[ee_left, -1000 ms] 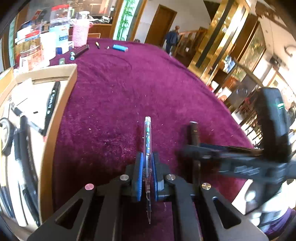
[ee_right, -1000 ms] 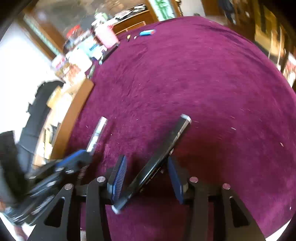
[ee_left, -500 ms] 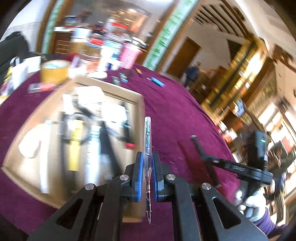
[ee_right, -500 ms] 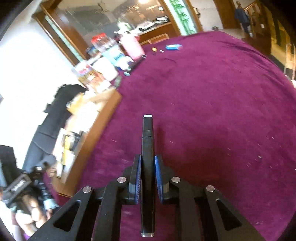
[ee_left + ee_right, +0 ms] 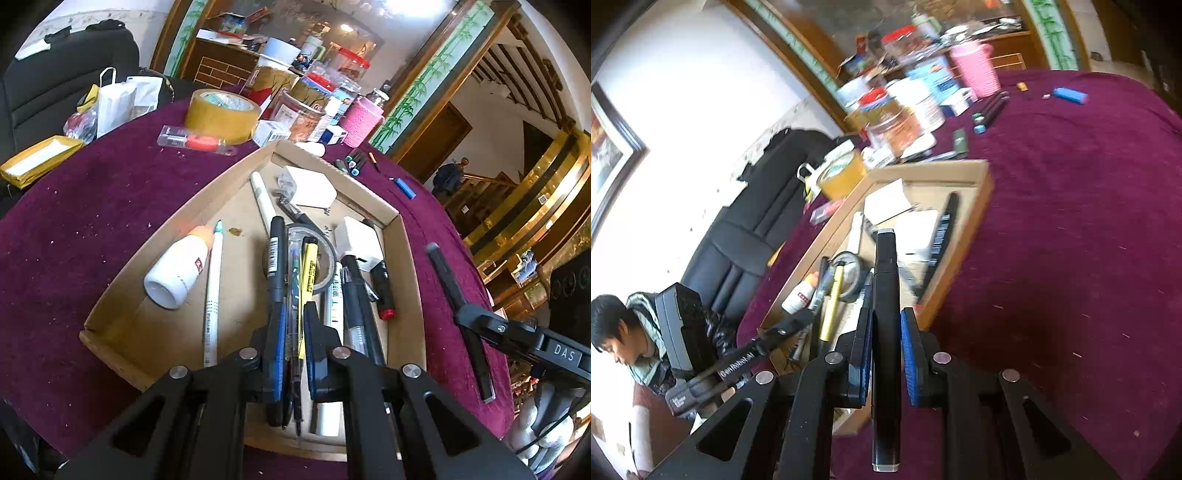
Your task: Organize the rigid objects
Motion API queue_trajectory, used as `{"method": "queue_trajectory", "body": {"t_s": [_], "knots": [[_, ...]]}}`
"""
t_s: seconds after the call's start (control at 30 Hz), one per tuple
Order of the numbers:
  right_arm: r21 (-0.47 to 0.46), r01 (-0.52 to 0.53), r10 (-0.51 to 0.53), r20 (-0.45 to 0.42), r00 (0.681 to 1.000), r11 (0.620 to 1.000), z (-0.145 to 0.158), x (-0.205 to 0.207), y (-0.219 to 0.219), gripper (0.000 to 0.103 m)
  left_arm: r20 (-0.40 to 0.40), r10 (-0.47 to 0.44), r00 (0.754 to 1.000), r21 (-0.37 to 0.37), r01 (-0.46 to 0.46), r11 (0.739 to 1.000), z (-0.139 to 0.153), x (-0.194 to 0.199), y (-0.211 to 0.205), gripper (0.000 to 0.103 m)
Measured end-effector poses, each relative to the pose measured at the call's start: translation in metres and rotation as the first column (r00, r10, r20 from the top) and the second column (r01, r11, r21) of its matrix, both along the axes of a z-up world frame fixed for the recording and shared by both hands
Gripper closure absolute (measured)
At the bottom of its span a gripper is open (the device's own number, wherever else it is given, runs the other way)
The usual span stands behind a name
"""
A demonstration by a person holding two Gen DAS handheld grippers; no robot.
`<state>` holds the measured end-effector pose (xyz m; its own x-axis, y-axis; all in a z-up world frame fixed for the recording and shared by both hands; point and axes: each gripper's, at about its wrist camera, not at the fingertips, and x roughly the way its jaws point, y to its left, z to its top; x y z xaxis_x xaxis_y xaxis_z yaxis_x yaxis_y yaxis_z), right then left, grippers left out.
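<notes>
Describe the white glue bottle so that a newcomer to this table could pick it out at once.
Start at the shallow cardboard tray on the purple tablecloth. In the tray's left part, apart from the crowd of pens, the white glue bottle lies on its side beside a long white pen. It alone is stubby, with an orange tip and a small red label.

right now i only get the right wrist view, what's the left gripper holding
observer: A clear pen, clamped between the pads of the left gripper, over the box.
operator: ok to drop it straight down
observer: It's crowded there. A black pen and a yellow pen lie right under it.
operator: any bare spot
observer: Yes, the floor is bare in the near corner, by the base of the glue bottle.
</notes>
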<state>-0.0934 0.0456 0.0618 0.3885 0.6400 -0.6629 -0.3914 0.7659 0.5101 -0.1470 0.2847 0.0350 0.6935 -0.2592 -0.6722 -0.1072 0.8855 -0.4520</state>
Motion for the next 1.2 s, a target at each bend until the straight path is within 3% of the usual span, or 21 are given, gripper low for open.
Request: {"method": "queue_trajectory", "body": {"t_s": [0.2, 0.37, 0.6, 0.73, 0.83, 0.9, 0.97, 1.0, 1.03, 1.07, 1.1, 1.17, 1.2], "knots": [[-0.075, -0.036, 0.034, -0.029, 0.999, 0.997, -0.017, 0.026, 0.039, 0.086, 0.014, 0.009, 1.000, 0.052, -0.009, 0.999, 0.002, -0.001, -0.004, 0.090], [-0.134, -0.049, 0.042, -0.054, 0.998, 0.990, -0.032, 0.050, 0.058, 0.086, 0.043, 0.017, 0.999, 0.053, -0.019, 0.998, 0.008, -0.007, 0.000, 0.070], [-0.254, -0.023, 0.020, -0.017, 1.000, 0.967, -0.039, 0.082, 0.077, 0.086, 0.068, 0.051, 0.996, 0.047, -0.054, 0.997, 0.014, -0.013, 0.014, 0.062], [-0.212, -0.022, 0.018, -0.019, 1.000, 0.977, -0.033, 0.086, 0.072, 0.084, 0.086, 0.063, 0.994, 0.060, -0.069, 0.996, 0.018, -0.014, 0.015, 0.053], [-0.165, 0.007, -0.008, -0.004, 1.000, 0.986, -0.021, 0.077, 0.061, 0.073, 0.125, 0.095, 0.988, 0.088, -0.107, 0.990, 0.026, -0.019, 0.013, 0.044], [-0.164, 0.022, -0.015, 0.045, 0.999, 0.986, -0.010, 0.065, 0.054, 0.057, 0.167, 0.121, 0.978, 0.136, -0.145, 0.980, 0.035, -0.024, 0.007, 0.038], [-0.181, 0.055, -0.033, 0.120, 0.992, 0.982, 0.001, 0.049, 0.046, 0.048, 0.234, 0.171, 0.957, 0.214, -0.222, 0.951, 0.048, -0.034, -0.001, 0.024], [-0.190, 0.071, -0.041, 0.157, 0.987, 0.979, 0.006, 0.042, 0.042, 0.043, 0.286, 0.213, 0.934, 0.260, -0.290, 0.921, 0.057, -0.042, -0.008, 0.019], [-0.204, 0.091, -0.049, 0.204, 0.978, 0.975, 0.012, 0.033, 0.038, 0.040, 0.346, 0.252, 0.904, 0.290, -0.359, 0.887, 0.067, -0.053, -0.015, 0.008], [-0.222, 0.117, -0.059, 0.252, 0.966, 0.968, 0.017, 0.023, 0.034, 0.036, 0.388, 0.269, 0.881, 0.295, -0.396, 0.870, 0.074, -0.060, -0.019, 0.000], [-0.234, 0.136, -0.066, 0.285, 0.956, 0.963, 0.020, 0.017, 0.031, 0.032, 0.457, 0.277, 0.845, 0.284, -0.434, 0.855, 0.083, -0.072, -0.024, 0.000], [-0.258, 0.195, -0.084, 0.388, 0.918, 0.946, 0.029, -0.002, 0.023, 0.023, 0.548, 0.251, 0.798, 0.241, -0.438, 0.866, 0.096, -0.087, -0.032, 0.000], [-0.265, 0.220, -0.090, 0.428, 0.899, 0.939, 0.033, -0.010, 0.021, 0.016, 0.560, 0.236, 0.794, 0.224, -0.420, 0.879, 0.099, -0.089, -0.035, 0.000]]}}
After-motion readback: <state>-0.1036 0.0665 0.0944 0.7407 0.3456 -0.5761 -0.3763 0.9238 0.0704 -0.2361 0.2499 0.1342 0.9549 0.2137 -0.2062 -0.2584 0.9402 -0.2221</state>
